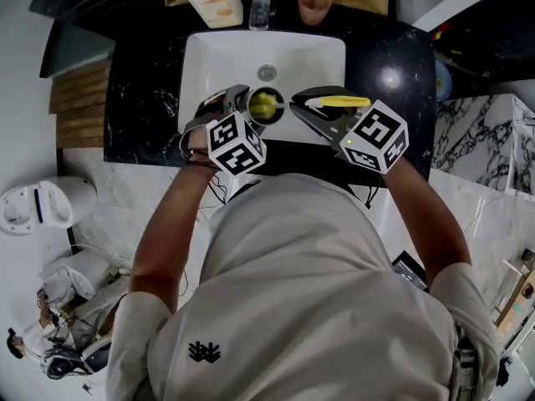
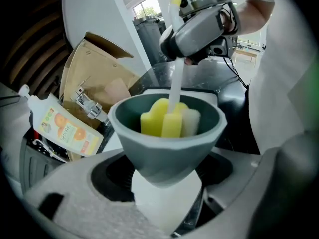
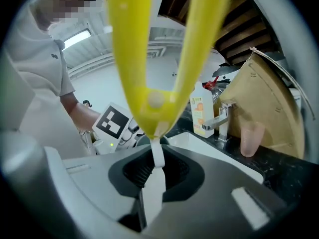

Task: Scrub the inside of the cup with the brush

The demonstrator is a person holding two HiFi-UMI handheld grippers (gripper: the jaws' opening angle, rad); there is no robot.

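Right gripper (image 1: 301, 109) near-level; brush (image 1: 338, 102) in cup (image 2: 164, 148)

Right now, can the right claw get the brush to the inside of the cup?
Likely yes: the right claw holds the brush, whose head sits inside the open cup; nothing blocks it.

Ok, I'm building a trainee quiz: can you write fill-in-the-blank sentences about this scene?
1. The left gripper is shut on a grey ____.
2. The right gripper is shut on the stem of a ____.
3. Its yellow sponge head sits ____ that grey vessel.
Missing: cup; brush; inside.
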